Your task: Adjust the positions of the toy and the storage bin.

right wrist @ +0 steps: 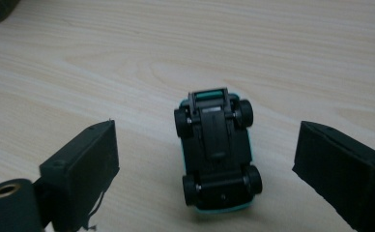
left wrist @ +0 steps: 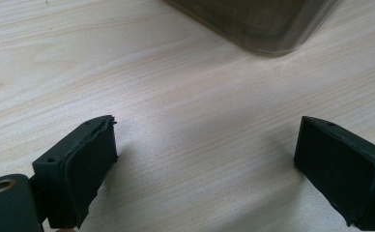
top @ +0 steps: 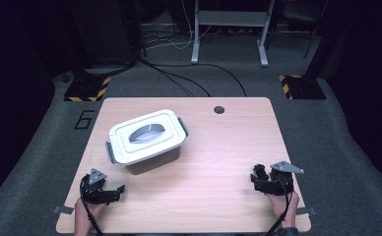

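A small toy car [right wrist: 218,150] lies upside down on the wooden table [top: 218,147], its black underside and four wheels facing up and a teal body showing at its edges. My right gripper [right wrist: 206,124] is open, one jaw on each side of the car, and neither pad touches it. In the high view the car [top: 260,171] sits at the tip of the right gripper [top: 258,179] near the table's front right. My left gripper [top: 116,191] rests open at the front left, with bare wood between its jaws [left wrist: 205,159].
A clear storage box with a white lid and grey handle [top: 147,135] stands closed at the table's left middle; its lower corner [left wrist: 263,24] is just ahead of the left gripper. A round cable hole [top: 219,109] is near the far edge.
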### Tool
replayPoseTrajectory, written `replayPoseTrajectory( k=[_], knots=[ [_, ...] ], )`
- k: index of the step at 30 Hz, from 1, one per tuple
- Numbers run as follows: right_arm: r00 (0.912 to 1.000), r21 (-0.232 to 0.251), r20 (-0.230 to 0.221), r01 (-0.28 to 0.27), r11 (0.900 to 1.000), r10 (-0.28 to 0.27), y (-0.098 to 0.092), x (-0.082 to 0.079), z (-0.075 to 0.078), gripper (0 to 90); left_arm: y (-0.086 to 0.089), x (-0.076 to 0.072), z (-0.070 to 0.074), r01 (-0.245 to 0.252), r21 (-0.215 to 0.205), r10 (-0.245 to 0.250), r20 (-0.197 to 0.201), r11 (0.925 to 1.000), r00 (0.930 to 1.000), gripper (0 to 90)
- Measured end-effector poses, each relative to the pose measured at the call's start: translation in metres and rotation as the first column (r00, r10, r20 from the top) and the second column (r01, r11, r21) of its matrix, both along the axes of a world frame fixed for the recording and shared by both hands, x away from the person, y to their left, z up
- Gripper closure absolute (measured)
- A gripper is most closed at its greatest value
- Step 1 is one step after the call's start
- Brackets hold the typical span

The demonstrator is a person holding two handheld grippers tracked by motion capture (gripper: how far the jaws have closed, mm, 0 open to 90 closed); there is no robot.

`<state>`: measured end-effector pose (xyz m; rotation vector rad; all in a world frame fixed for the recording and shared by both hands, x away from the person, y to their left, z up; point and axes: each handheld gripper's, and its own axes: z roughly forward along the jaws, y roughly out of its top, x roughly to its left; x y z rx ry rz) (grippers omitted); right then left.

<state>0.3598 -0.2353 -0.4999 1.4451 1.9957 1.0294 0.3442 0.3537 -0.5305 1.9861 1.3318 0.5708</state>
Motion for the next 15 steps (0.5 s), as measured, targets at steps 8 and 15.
replayPoseTrajectory(
  k=[8,15],
  knots=[
    [0.9999,-0.018,-0.01,0.013,1.0,-0.013,-0.005,-0.022,-0.015,3.5,0.001,0.001,0.0,0.017,0.005,-0.017,-0.007,0.9998,0.9998,7.5],
    [0.9998,-0.022,-0.018,-0.003,1.0,0.003,-0.008,-0.035,-0.024,2.4,0.003,0.004,0.0,0.049,0.007,-0.049,-0.001,0.9988,0.9988,7.5]
  ],
)
